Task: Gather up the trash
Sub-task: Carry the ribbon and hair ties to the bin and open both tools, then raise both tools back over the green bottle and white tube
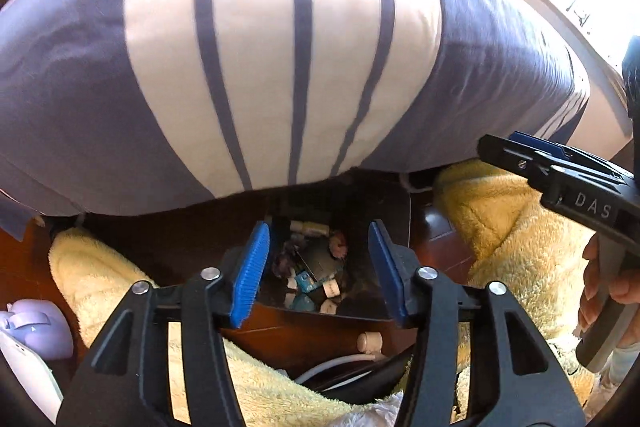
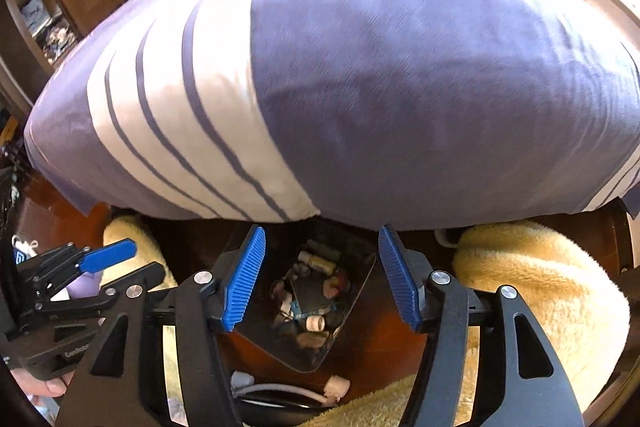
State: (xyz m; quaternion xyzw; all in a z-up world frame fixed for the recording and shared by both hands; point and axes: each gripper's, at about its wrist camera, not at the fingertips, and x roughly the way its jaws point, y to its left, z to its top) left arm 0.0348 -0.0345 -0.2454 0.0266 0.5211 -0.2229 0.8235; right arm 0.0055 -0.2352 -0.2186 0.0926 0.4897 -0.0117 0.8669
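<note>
Below the bed's point(image 1: 280, 47) striped purple-and-white cover, a dark bin point(image 2: 352, 303) stands on the wooden floor point(image 1: 332, 331), between two heaps of yellow fleece point(image 2: 532, 291). Both hand-held grippers point down at it. The left hand-held gripper point(image 1: 316, 267) has its blue pads about half apart with nothing between them; the right hand-held gripper point(image 2: 320, 275) stands likewise, part open and empty.

The trash point(image 2: 308, 307) lies inside the bin, directly under the bed's edge: a jumble of small pieces, among them pale short cylinders, a teal scrap, pinkish crumpled bits and a flat dark sheet laid across the middle. A few white bits and a white cable point(image 2: 280, 393) lie on the floor just nearer than the bin.

The pieces look light, and mostly soft or thin, so they should crush easily and need little squeeze. The small cylinders seem stiffer and could roll or slip out of the ribbed pads; they would best be pinched across their middle. The bin itself appears rigid with a thin wall, and its rim nearest the grippers looks like the natural place to take hold.
</note>
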